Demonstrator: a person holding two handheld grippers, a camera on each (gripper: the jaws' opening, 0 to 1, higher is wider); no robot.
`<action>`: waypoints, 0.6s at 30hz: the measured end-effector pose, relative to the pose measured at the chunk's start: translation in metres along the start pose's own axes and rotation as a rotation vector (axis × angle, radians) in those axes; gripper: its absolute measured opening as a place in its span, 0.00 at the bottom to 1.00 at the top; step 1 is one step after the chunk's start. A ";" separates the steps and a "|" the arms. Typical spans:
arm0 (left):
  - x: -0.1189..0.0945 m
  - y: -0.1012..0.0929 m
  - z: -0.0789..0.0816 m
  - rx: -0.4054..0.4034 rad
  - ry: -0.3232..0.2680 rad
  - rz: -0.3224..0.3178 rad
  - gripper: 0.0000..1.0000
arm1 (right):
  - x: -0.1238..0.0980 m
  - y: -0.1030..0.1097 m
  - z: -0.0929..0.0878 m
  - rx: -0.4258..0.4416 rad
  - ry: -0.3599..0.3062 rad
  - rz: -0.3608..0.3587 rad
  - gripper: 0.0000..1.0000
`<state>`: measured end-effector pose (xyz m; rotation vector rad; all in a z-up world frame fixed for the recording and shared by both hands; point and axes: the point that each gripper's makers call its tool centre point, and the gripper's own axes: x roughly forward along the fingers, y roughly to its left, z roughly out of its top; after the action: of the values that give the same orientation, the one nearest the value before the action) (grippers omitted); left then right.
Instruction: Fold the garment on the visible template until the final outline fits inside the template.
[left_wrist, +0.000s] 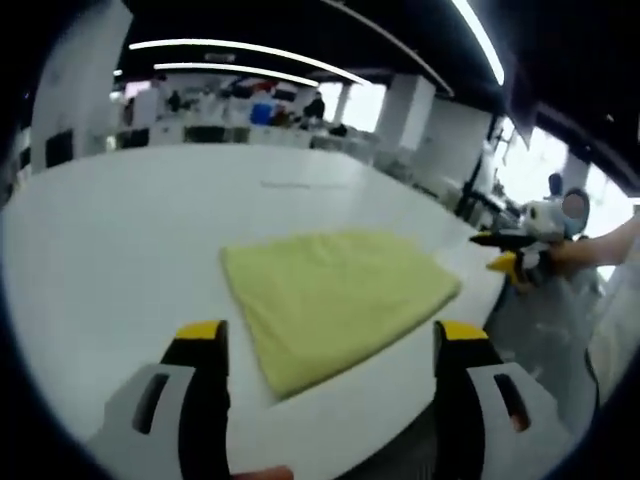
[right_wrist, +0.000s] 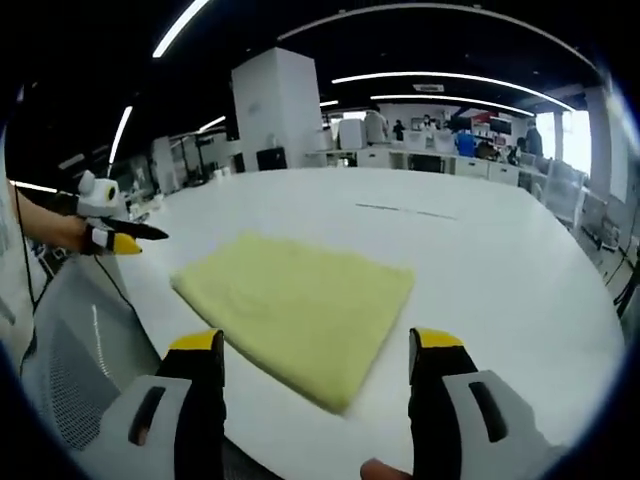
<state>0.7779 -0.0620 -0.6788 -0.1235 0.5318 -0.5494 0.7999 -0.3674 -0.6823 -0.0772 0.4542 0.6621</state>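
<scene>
A folded pale yellow garment (left_wrist: 335, 300) lies flat on the white table (left_wrist: 120, 250), near its front edge. In the left gripper view my left gripper (left_wrist: 330, 338) is open. Its yellow-tipped jaws stand wide apart just short of the cloth's near corner, with nothing between them. My right gripper (left_wrist: 496, 250) comes in from the right, held by a hand off the table's edge beside the cloth. The right gripper view shows the same garment (right_wrist: 295, 305) beyond my open right gripper (right_wrist: 316, 345). My left gripper (right_wrist: 138, 238) hovers left of the cloth there.
A faint thin dark line (left_wrist: 300, 185) marks the table beyond the garment, also seen in the right gripper view (right_wrist: 400, 210). The table's rim (right_wrist: 120, 300) runs close in front of the cloth. Desks, pillars and people stand far behind.
</scene>
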 end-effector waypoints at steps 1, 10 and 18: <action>0.000 0.000 0.001 -0.001 -0.001 0.001 0.79 | 0.001 0.000 0.002 -0.001 -0.004 -0.001 0.75; 0.001 0.002 0.000 -0.003 0.008 0.004 0.78 | 0.005 0.000 0.005 -0.010 -0.007 -0.004 0.75; 0.000 0.003 -0.004 -0.023 0.012 0.009 0.78 | 0.002 0.001 0.004 0.010 -0.013 -0.014 0.75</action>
<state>0.7772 -0.0594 -0.6826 -0.1400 0.5508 -0.5355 0.8025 -0.3648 -0.6795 -0.0670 0.4444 0.6467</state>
